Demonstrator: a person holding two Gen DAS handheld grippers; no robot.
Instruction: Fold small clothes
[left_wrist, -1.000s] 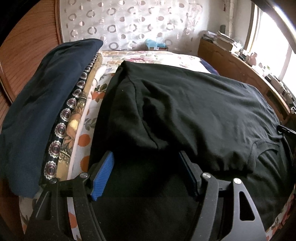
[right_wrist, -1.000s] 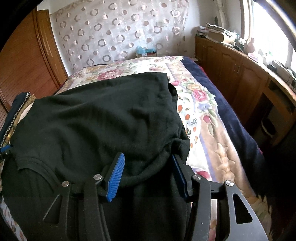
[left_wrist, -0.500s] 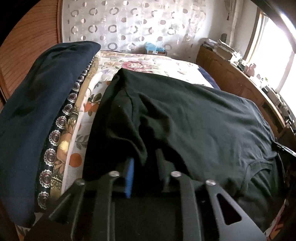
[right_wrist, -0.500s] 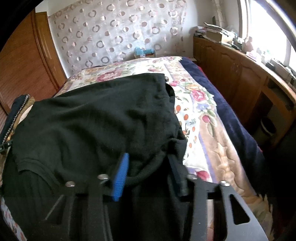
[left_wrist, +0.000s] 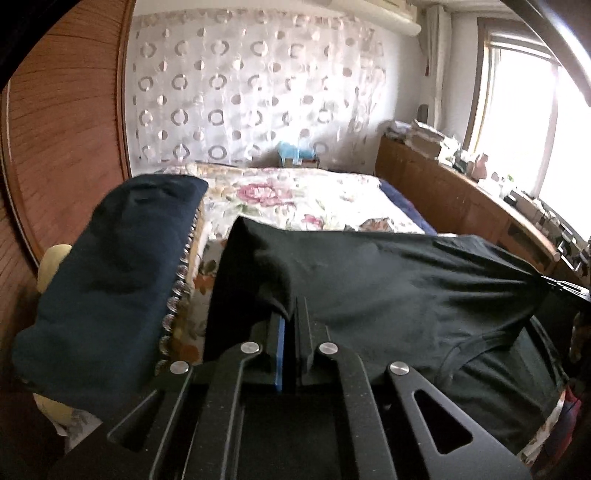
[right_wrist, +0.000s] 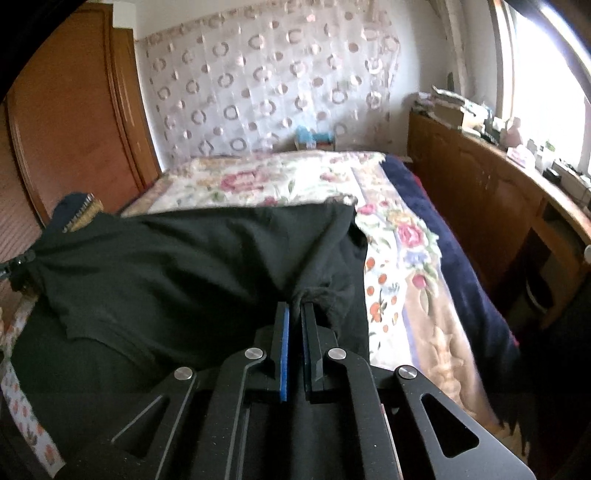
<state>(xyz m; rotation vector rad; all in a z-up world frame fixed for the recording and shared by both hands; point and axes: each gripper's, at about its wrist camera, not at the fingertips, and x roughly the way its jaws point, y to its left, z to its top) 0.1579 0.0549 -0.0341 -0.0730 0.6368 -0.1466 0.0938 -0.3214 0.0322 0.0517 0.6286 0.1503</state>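
A black T-shirt (left_wrist: 388, 291) lies across the floral bed, its near edge lifted and stretched between my two grippers. In the left wrist view my left gripper (left_wrist: 291, 306) has its jaws closing tight on a pinch of the shirt's left corner, fabric bunched at the pads. In the right wrist view the black T-shirt (right_wrist: 177, 269) runs off to the left, and my right gripper (right_wrist: 297, 306) is closing on a gathered bit of its right corner. The neckline seam shows below the lifted fold.
A folded navy garment (left_wrist: 110, 280) with a patterned trim lies on the bed's left side. The floral bedspread (left_wrist: 295, 199) extends beyond the shirt. A wooden cabinet (left_wrist: 461, 206) with clutter runs along the right under the window; a wooden wardrobe (right_wrist: 74, 129) stands on the left.
Both grippers went from open around the shirt's near edge to shut on it. Both have risen, and the edge now hangs taut between them off the bed.
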